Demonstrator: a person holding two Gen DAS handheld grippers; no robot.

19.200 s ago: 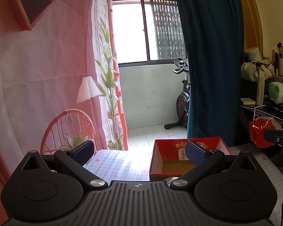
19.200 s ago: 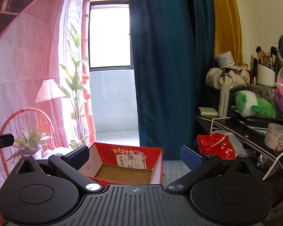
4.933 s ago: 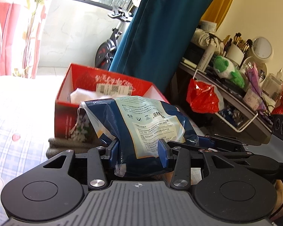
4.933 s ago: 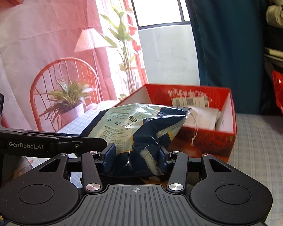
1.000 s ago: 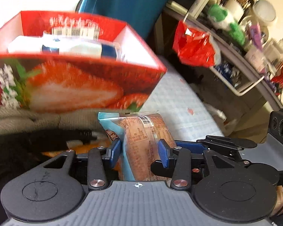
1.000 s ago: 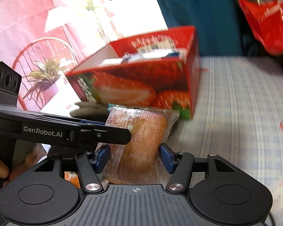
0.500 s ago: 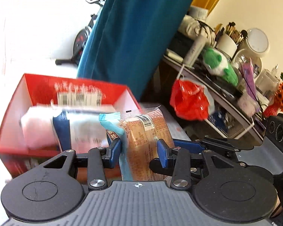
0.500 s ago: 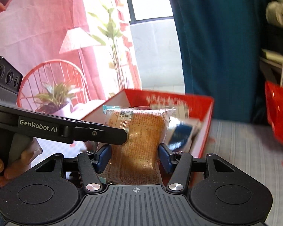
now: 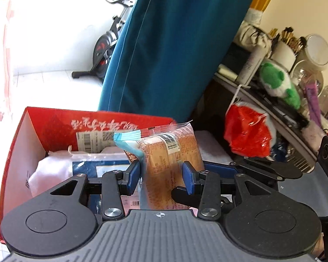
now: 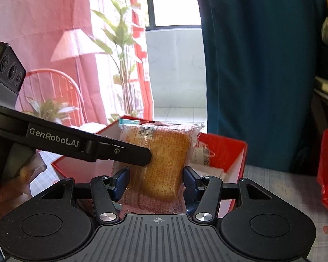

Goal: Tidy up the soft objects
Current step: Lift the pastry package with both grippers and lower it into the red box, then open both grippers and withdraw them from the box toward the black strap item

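Observation:
A clear-wrapped bread packet (image 9: 170, 159) (image 10: 164, 157) with an orange loaf and a pale blue end is held up between both grippers. My left gripper (image 9: 161, 176) is shut on one side of it, its blue pads pressing the wrapper. My right gripper (image 10: 156, 180) is shut on the other side. The packet hangs over the near part of the red cardboard box (image 9: 54, 126) (image 10: 227, 148). Inside the box lie a blue-and-white bag (image 9: 98, 168) and a white soft pouch (image 9: 52, 172). The other gripper's black arm (image 10: 81, 146) crosses the right wrist view from the left.
A teal curtain (image 9: 175, 43) hangs behind the box. To the right a cluttered shelf holds a red plastic bag (image 9: 247, 133), a green plush toy (image 9: 277, 80) and brush cups. An exercise bike (image 9: 102, 48) stands by the window. A hand (image 10: 2, 187) grips the left tool.
Both grippers have lifted the bread packet from the cloth in front of the box up to above its rim; the inside of the box has come into view.

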